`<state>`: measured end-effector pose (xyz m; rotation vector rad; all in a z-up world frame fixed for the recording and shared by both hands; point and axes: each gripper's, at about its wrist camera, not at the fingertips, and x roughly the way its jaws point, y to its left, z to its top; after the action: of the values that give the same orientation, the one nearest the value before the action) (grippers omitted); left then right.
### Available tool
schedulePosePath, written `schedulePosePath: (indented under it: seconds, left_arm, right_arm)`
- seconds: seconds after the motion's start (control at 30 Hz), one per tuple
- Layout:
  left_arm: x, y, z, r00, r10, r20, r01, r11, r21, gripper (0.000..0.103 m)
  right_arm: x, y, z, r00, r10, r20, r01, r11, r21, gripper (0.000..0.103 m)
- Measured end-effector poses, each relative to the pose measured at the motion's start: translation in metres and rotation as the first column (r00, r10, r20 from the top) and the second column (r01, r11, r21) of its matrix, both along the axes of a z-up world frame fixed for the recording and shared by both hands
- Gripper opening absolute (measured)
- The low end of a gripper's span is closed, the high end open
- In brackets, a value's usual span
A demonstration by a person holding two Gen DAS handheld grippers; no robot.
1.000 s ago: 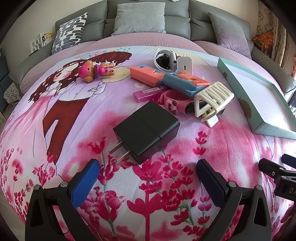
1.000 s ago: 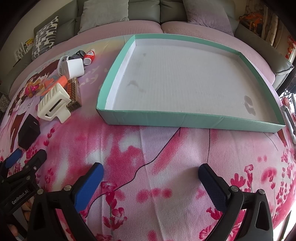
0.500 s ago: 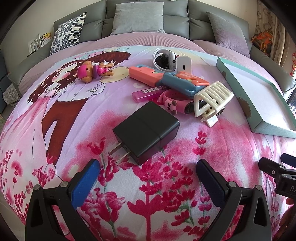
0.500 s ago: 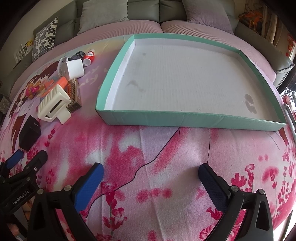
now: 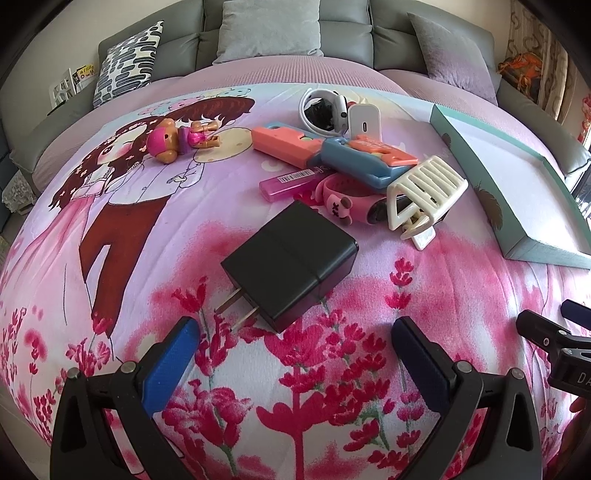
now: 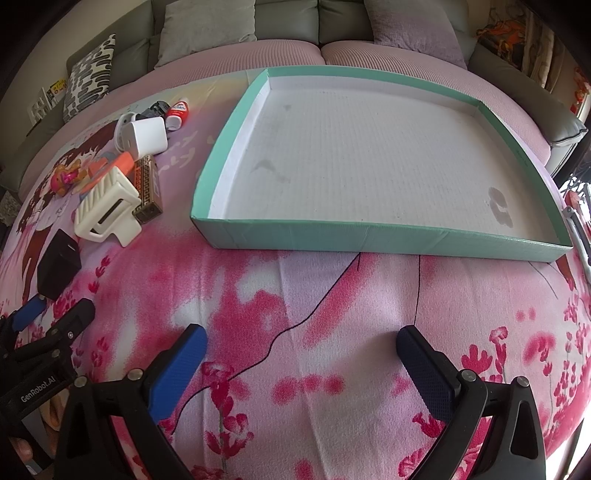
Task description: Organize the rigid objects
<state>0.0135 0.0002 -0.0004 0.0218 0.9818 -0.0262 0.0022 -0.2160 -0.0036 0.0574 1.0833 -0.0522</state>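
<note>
Home living room or lounge. Grey sectional sofa [image 5: 343, 40] runs along the back with throw cushions: a grey one [image 5: 266, 31], a lilac one [image 5: 450, 51], a black-and-white patterned one [image 5: 125, 59]. Wide padded seat under a pink cartoon-print blanket [image 5: 295, 387] with flowers. Patterned curtain [image 5: 543, 48] at right edge. Kids' clutter scattered on the blanket: small doll [image 5: 177, 140], toys, chargers

The charger [image 5: 290, 264] is black, the tray [image 6: 236, 236] teal outside, white inside. The blanket [image 5: 295, 387] shows pink flowers.
</note>
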Motion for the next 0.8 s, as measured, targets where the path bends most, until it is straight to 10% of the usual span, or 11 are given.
schedulePosePath:
  seconds: [0.8]
  left_arm:
    - [-0.003,-0.0017,-0.001,1.0,0.005,0.014,-0.005,1.0,0.005,0.103]
  right_arm:
    - [0.0005,-0.0015,0.0002,1.0,0.0,0.002,0.0,1.0,0.003,0.103]
